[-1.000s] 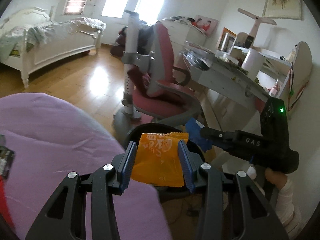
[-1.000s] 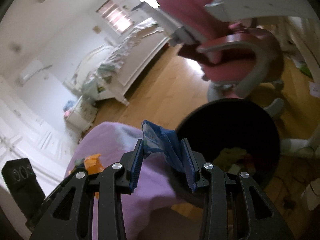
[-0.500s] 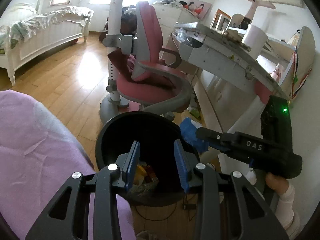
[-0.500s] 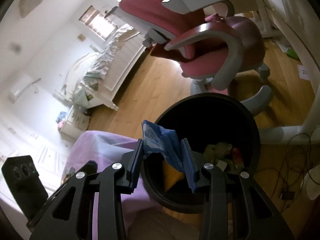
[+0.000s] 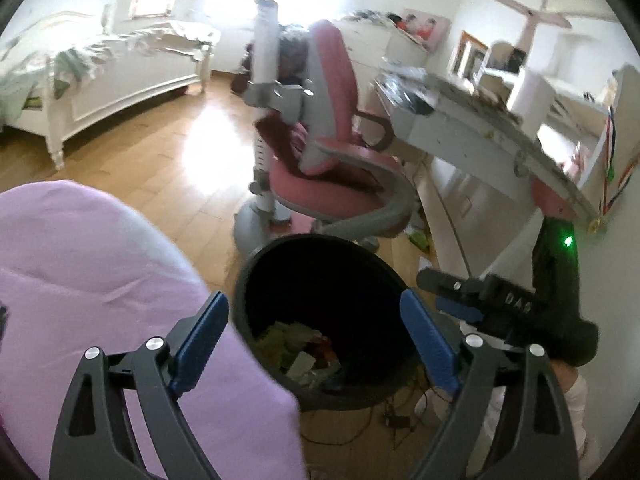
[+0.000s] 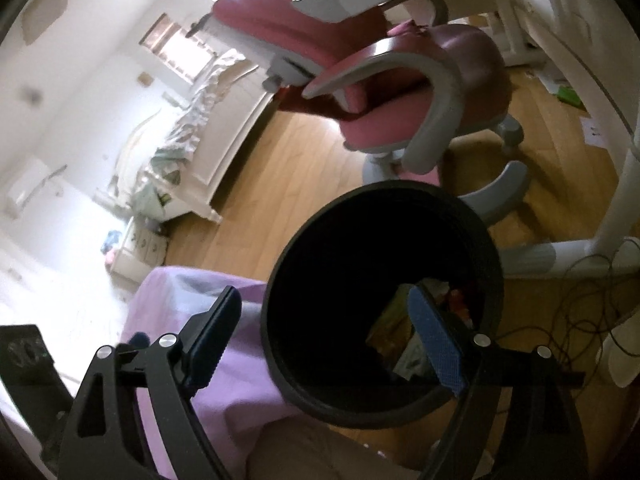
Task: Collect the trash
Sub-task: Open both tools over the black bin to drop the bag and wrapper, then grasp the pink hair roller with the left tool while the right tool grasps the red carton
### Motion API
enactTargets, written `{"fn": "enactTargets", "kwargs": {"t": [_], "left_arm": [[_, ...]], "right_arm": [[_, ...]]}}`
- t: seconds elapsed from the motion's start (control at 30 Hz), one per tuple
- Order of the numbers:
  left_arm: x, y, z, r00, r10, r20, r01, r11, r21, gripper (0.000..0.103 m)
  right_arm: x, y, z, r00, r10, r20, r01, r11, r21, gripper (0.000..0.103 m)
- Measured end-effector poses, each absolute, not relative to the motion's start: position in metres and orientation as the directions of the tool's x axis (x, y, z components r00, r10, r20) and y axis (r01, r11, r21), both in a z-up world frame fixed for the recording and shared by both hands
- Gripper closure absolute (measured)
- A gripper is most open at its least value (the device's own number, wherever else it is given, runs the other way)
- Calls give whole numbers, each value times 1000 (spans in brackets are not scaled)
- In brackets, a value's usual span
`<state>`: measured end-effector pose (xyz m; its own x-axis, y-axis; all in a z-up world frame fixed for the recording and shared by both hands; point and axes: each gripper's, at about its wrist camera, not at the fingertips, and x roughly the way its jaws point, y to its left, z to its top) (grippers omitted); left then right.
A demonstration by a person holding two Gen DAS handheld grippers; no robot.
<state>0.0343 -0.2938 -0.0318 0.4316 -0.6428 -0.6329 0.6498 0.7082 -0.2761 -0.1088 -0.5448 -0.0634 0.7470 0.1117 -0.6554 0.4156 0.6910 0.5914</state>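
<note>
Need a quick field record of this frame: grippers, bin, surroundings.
left gripper: jaws opening, nothing between them, above the bin
right gripper: jaws opening, nothing between them, above the bin
bin: black, round, on the wood floor, mixed trash at the bottom
bin contents: crumpled wrappers and paper; single items too small to tell
purple cover: beside the bin, its edge next to the rim
pink chair: behind the bin, at the desk
cables: on the floor beside the bin

A black bin (image 5: 320,392) stands by a lilac cover (image 5: 100,280), pink chair (image 5: 332,184) and honey-brown floor (image 5: 160,152).
</note>
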Motion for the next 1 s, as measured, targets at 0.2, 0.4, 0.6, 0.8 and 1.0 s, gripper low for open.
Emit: {"fn": "enactTargets", "kwargs": {"t": [0.2, 0.4, 0.6, 0.8, 1.0], "left_arm": [[37, -220, -15, 536, -594, -600, 529, 790, -310, 16], [45, -109, -8, 658, -489, -572, 338, 871, -356, 16], [76, -19, -21, 701, -330, -632, 135, 932, -337, 27], [122, -5, -46, 614, -317, -723, 118, 942, -313, 53], [138, 5, -61, 563, -299, -771, 127, 953, -276, 74]], "right_arm": [[-86, -495, -52, 734, 176, -656, 323, 759, 565, 19], [-62, -422, -33, 705, 259, -660, 175, 838, 516, 19], [-43, -325, -15, 650, 360, -669, -27, 891, 454, 19], [-30, -240, -5, 581, 433, -689, -173, 893, 414, 19], [-17, -182, 0, 532, 446, -719, -261, 895, 362, 19]]}}
